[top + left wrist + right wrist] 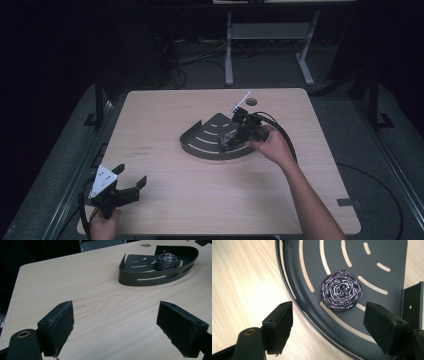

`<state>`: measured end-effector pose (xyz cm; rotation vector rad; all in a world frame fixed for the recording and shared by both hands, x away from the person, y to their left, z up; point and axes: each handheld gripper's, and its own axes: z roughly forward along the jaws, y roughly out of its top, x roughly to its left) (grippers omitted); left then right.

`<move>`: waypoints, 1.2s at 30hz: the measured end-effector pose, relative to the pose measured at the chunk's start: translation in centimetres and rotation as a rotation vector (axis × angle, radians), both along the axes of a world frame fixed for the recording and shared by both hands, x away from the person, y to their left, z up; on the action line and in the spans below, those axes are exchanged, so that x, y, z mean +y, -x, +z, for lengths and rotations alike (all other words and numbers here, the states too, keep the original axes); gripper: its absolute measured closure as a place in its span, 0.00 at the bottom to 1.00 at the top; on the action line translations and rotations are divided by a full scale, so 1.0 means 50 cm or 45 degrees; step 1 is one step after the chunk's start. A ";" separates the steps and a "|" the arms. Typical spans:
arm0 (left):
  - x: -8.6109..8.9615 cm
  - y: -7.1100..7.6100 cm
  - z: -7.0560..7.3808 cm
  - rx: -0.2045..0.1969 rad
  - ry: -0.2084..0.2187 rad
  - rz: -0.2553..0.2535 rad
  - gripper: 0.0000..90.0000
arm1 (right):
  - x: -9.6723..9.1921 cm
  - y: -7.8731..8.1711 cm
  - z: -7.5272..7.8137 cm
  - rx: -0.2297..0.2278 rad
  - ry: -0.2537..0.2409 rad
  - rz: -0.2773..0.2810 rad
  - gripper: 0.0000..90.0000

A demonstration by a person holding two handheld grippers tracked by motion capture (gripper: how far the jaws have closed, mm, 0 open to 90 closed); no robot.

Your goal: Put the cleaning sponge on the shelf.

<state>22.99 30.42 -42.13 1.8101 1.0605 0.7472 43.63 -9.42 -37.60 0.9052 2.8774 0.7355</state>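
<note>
A round steel-wool scourer (341, 290) lies in a dark fan-shaped slotted tray (387, 252) on the wooden table. My right gripper (328, 325) hangs just above it, jaws open and apart from the scourer, nothing between the pads. From above, that right gripper (231, 140) is over the tray (200, 142), with the scourer (228, 139) partly hidden under it. My left gripper (131, 182) rests at the near left corner of the table, open and empty. In the left gripper view its gripper (115, 325) faces the tray (140, 281) and the scourer (166, 261) farther off.
A small round hole (251, 101) is in the table near the far edge, behind the tray. A white stick (240, 104) rises from the right gripper. Beyond the table stands a metal frame (270, 35) on a dark floor. Bare wood lies between the two grippers.
</note>
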 end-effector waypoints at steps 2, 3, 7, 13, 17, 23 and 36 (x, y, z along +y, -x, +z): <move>0.000 0.000 0.000 0.000 -0.001 0.000 0.15 | -0.007 0.005 0.001 -0.005 -0.007 -0.002 0.24; -0.001 0.000 0.000 0.000 -0.001 -0.002 0.15 | -0.011 0.008 0.001 -0.004 -0.006 -0.005 0.24; -0.003 0.000 0.000 0.002 -0.004 -0.005 0.15 | -0.025 0.022 0.000 -0.009 -0.014 -0.010 0.24; -0.006 0.001 0.000 0.003 -0.008 -0.010 0.15 | -0.045 0.038 -0.006 -0.002 -0.013 -0.018 0.23; -0.006 0.001 0.000 0.002 -0.012 -0.012 0.15 | -0.053 0.049 -0.005 -0.010 -0.015 -0.016 0.23; -0.006 0.001 0.000 0.004 -0.013 -0.013 0.15 | -0.066 0.059 -0.012 0.001 -0.017 -0.024 0.23; -0.007 0.001 -0.001 0.008 -0.012 -0.015 0.15 | -0.085 0.089 -0.032 0.003 -0.006 -0.015 0.22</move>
